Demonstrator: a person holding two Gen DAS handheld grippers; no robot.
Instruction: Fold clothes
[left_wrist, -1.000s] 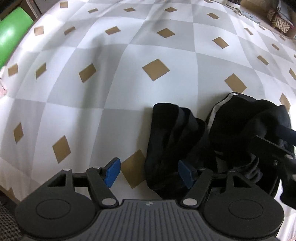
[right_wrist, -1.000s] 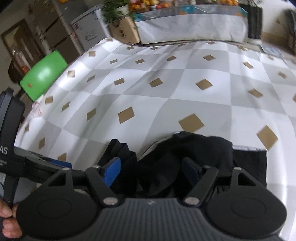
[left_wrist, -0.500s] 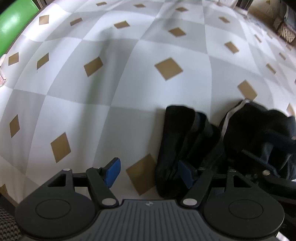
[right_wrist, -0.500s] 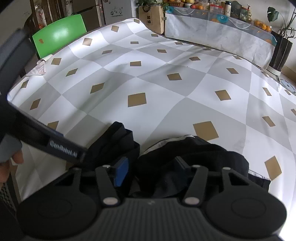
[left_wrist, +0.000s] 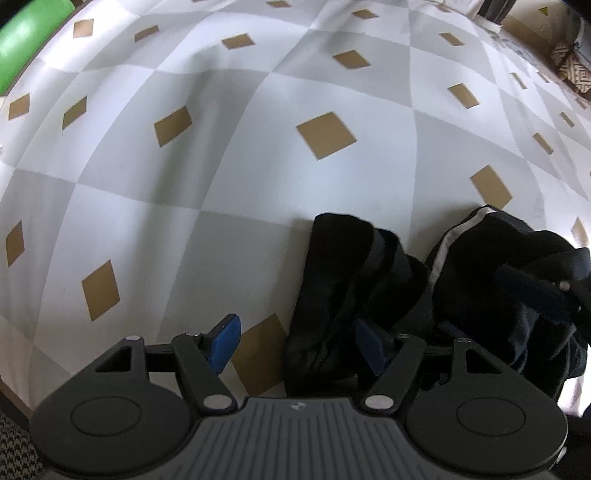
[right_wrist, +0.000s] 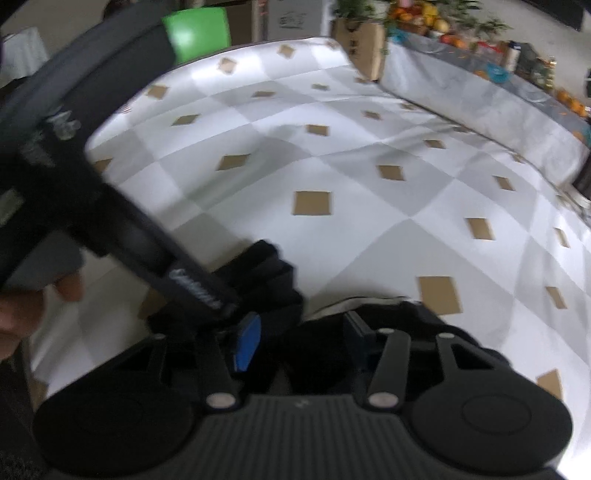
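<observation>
A crumpled black garment (left_wrist: 354, 280) with a white stripe lies on the checked cloth at the near edge; it also shows in the right wrist view (right_wrist: 280, 284). My left gripper (left_wrist: 295, 347) is open, its blue pads low over the garment's left bunch, the right pad against the fabric. My right gripper (right_wrist: 299, 339) is open but narrower, its jaws over the garment's right bunch with black fabric between them. The right gripper's body (left_wrist: 535, 291) shows in the left wrist view, resting in the cloth. The left gripper's body (right_wrist: 110, 206) crosses the right wrist view.
The table is covered by a white and grey checked cloth with tan diamonds (left_wrist: 258, 147). A green chair (right_wrist: 195, 29) stands at the far left. Boxes, plants and a shelf with fruit (right_wrist: 443, 40) line the far side.
The right gripper has swung right and its jaws have narrowed around the garment. The left gripper has shifted a little; the garment sits further right in its view.
</observation>
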